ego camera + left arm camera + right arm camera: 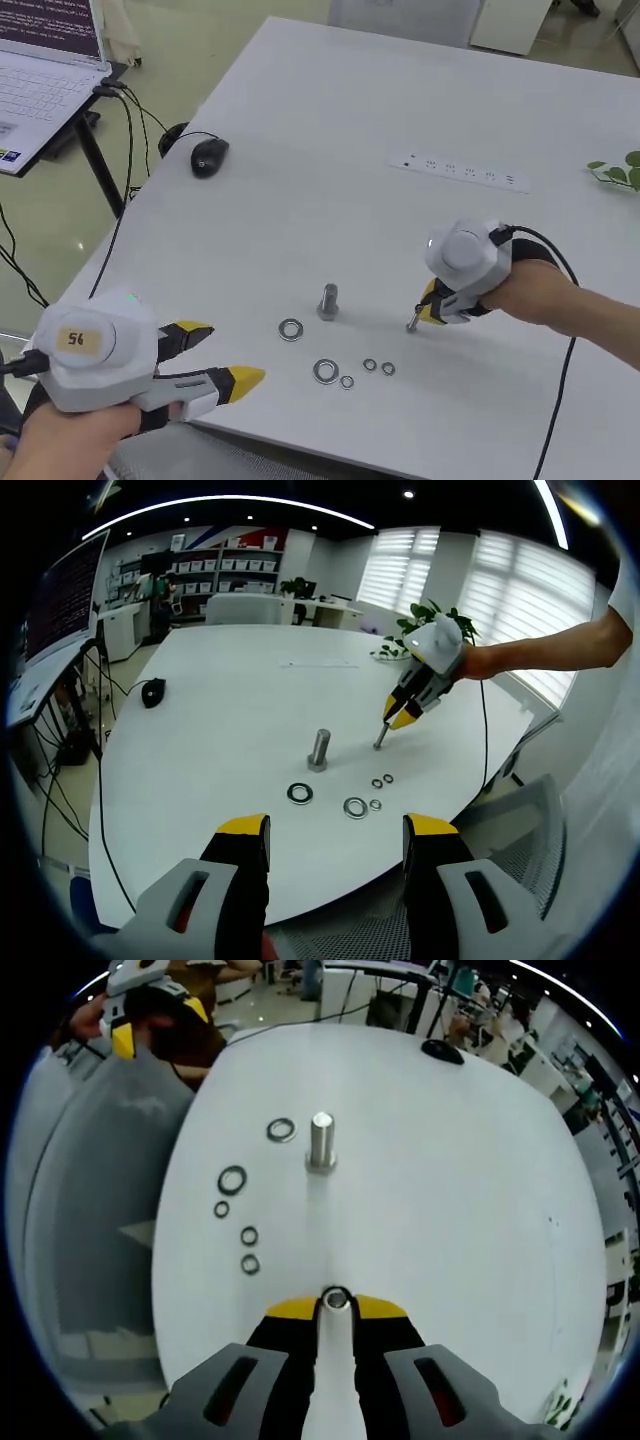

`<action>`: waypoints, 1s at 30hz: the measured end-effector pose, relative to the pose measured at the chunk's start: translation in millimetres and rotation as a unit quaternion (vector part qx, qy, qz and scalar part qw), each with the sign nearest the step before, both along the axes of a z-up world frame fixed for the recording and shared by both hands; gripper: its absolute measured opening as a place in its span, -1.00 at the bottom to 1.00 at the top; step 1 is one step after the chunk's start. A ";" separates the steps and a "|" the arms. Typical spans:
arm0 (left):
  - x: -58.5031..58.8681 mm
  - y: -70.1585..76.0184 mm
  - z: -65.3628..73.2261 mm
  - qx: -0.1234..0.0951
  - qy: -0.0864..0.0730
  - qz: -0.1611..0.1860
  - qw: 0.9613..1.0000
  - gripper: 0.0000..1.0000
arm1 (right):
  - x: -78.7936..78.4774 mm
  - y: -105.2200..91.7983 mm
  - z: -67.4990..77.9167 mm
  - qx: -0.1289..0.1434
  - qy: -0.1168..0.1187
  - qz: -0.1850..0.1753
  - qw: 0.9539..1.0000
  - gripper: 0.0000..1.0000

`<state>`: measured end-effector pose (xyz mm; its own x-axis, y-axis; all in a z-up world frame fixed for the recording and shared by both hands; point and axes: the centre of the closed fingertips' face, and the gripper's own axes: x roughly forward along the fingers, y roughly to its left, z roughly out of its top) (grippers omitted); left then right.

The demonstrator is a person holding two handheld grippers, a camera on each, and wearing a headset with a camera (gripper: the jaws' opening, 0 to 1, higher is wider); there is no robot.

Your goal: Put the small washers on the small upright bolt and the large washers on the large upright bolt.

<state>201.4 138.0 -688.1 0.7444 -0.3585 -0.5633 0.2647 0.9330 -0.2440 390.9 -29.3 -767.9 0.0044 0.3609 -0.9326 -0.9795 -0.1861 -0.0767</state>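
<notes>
The right hand-held gripper (426,312) grips the small bolt (412,322), with the small washers (370,366) lying near it.

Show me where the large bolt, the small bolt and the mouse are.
large bolt (328,299), head view, on its shaft.
small bolt (411,323), head view, on its lower end.
mouse (209,157), head view, on its top.

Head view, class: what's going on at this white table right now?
A person works with a gripper in each hand. The right gripper is shut on the small bolt, holding it with its lower end down by the table, to the right of the large bolt, which stands upright. Two large washers and three small washers lie flat nearby, none on a bolt yet. The left gripper hovers at the near edge, fingers open.
</notes>
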 end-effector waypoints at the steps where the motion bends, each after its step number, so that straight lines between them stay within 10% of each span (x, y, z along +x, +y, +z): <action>1: -0.3 0.1 -0.1 0.000 0.000 0.000 1.000 0.05 | -0.2 0.2 0.1 0.000 0.000 0.000 1.000 -0.72; 30: -6.7 5.4 -3.4 0.001 0.006 0.009 1.000 0.05 | -0.2 -0.2 -45.2 -0.030 0.021 -0.012 0.999 -0.72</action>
